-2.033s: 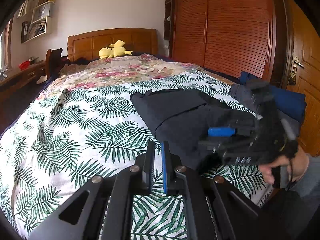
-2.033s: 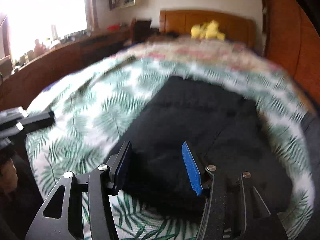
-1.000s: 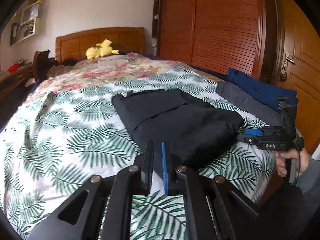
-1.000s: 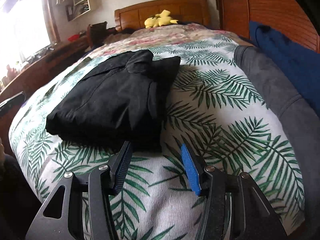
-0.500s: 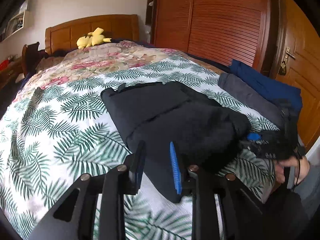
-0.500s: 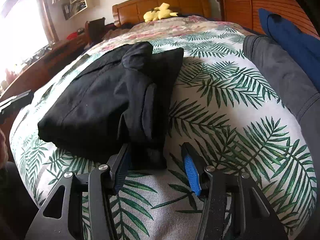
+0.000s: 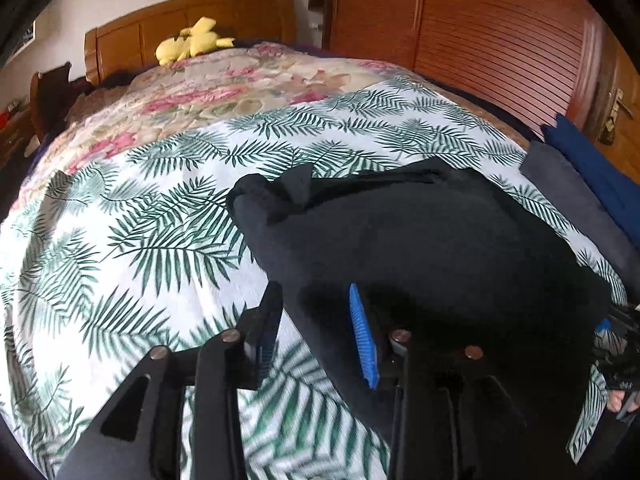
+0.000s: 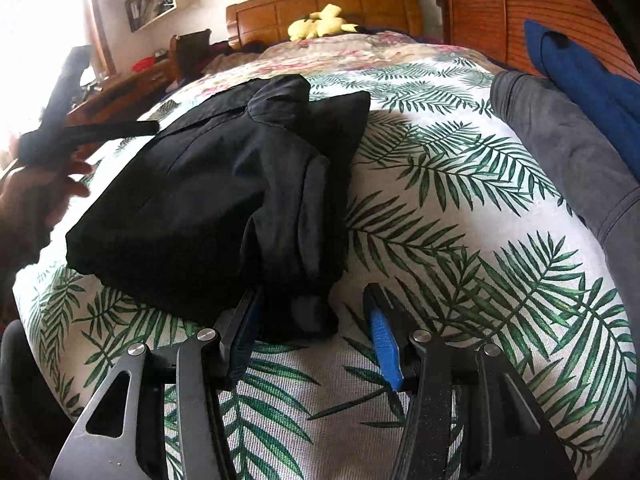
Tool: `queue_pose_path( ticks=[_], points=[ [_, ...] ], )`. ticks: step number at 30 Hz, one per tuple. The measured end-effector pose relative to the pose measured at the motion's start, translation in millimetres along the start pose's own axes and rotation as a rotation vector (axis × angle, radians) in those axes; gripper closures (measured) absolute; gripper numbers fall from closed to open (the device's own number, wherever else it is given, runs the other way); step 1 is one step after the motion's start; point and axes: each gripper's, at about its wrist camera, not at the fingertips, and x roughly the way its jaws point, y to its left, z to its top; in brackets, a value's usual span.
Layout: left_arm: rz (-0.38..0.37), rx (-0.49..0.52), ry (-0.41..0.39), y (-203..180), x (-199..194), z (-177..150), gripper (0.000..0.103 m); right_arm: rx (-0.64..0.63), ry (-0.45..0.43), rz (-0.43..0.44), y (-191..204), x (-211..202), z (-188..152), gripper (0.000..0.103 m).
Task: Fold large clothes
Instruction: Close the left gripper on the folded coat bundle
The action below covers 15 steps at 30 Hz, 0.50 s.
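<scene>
From the left wrist, the left tool [image 7: 316, 328] is coming in over the near left corner of the folded black garment [image 7: 420, 240], which is lying on the palm-leaf bedspread [image 7: 132, 240] near the foot of the bed. Its jaws have just been opening and are standing partly apart, with the garment's edge running between them but no pad visibly pressing on the cloth. At about 4 o'clock from the garment, the right tool [image 7: 618, 334] is showing only as a dark sliver beside a fingertip. A grey garment [image 7: 560, 184] and a blue garment [image 7: 592, 160] are lying at 2 o'clock, near the wooden wardrobe [image 7: 480, 32].

From the right wrist, the right tool [image 8: 312, 332] is holding its jaws at a middling width, straddling the bundle's near right corner, where a rolled sleeve end is poking out; the left pad is sitting just beside the cloth, not clearly squeezing it. The left tool [image 8: 100, 128] is hovering at 10 o'clock in a hand [image 8: 48, 184], over the garment's far side.

The bundle is looking already folded, so the step in hand is probably gripping both near corners. To do that well, each tool should be sliding its lower jaw under every layer before closing, and the loose sleeve should be tucked in so nothing is unrolling on the lift
</scene>
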Motion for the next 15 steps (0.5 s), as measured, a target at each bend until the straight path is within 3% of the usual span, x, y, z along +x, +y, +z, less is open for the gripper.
queue_pose_path(
  ticks=[5, 9, 15],
  points=[
    [0.016, -0.03, 0.03, 15, 24, 11, 0.063, 0.015, 0.006, 0.029, -4, 2, 1, 0.051],
    [0.052, -0.031, 0.047, 21, 40, 19, 0.049, 0.018, 0.008, 0.041, -5, 2, 2, 0.051],
    [0.059, -0.022, 0.077, 26, 60, 27, 0.043, 0.015, 0.011, 0.041, -5, 1, 2, 0.051]
  ],
)
